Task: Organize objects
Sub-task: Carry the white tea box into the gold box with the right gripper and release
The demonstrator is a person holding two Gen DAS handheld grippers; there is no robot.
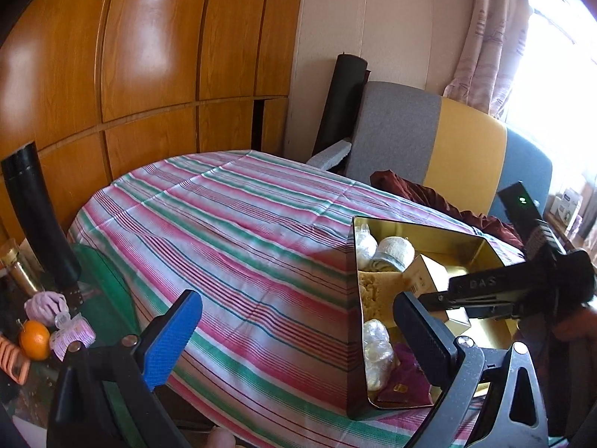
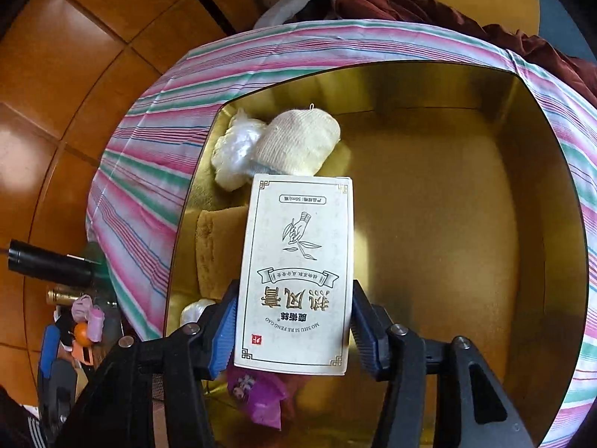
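My right gripper [image 2: 293, 330] is closed on the white printed cardboard box [image 2: 296, 272], and I hold it above the open gold metal tin [image 2: 537, 171] on the striped cloth. The box's long axis points away from me, toward the tin's far wall. The bare floor of the tin lies to the right of the box, and the rolled items lie to its left. My left gripper [image 1: 294, 332] is open and empty, beside the tin's left wall.

We see the white carton [image 2: 294, 276], printed with a leaf drawing and Chinese lettering, pinched at its sides over the open gold tin [image 2: 440, 224]. Inside the tin along its left wall lie a cream knit roll [image 2: 298, 145], white plastic bundles [image 2: 233, 153], a tan sponge [image 2: 220, 246] and a purple packet [image 2: 257, 399].
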